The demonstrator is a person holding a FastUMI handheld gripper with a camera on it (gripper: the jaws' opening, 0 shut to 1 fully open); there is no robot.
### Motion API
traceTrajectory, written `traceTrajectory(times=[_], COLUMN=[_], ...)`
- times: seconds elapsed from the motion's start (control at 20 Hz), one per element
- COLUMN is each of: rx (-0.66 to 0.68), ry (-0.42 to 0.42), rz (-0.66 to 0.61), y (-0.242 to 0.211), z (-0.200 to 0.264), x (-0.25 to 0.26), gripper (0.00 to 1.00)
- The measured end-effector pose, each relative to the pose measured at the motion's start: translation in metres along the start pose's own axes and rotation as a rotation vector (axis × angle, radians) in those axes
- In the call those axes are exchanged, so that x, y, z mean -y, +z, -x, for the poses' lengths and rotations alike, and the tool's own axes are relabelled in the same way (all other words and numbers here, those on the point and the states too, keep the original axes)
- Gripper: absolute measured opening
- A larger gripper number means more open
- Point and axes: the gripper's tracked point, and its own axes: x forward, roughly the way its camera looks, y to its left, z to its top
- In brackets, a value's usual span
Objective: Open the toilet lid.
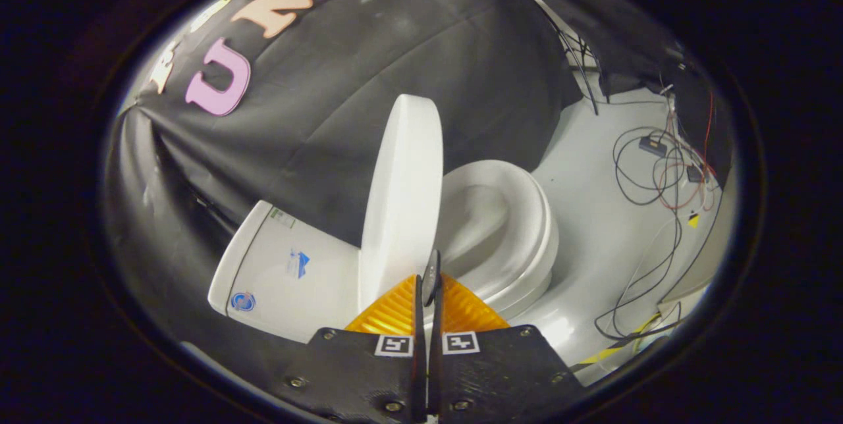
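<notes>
White floor (pixel 593 213); toilet lid (pixel 402 193) upright, gripper (pixel 429 279) jaws closed.

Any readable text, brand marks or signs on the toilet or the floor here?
None readable.
Tank: green-edged label, blue sticker, round blue logo, all too blurred.
Floor: yellow marker, no text.
Gripper jaws closed, bearing square black-and-white code tags.

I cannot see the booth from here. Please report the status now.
Gripper shut, fingers pressed together, at the lower edge of the lid. Toilet lid raised upright, seat exposed. Loose cables on the floor beyond, not in the way.
</notes>
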Motion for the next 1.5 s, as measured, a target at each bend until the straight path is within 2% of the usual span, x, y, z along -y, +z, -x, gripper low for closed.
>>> traceTrajectory(times=[0.3, 0.55, 0.95, 1.5], rx=[0.031, 0.048, 0.121, 0.155], ry=[0.012, 0.033, 0.021, 0.081], rz=[0.117, 0.161, 0.388, 0.415], y=[0.000, 0.002, 0.001, -0.007], z=[0.011, 0.017, 0.029, 0.037], x=[-0.023, -0.041, -0.072, -0.115], gripper=[0.02, 0.02, 0.02, 0.02])
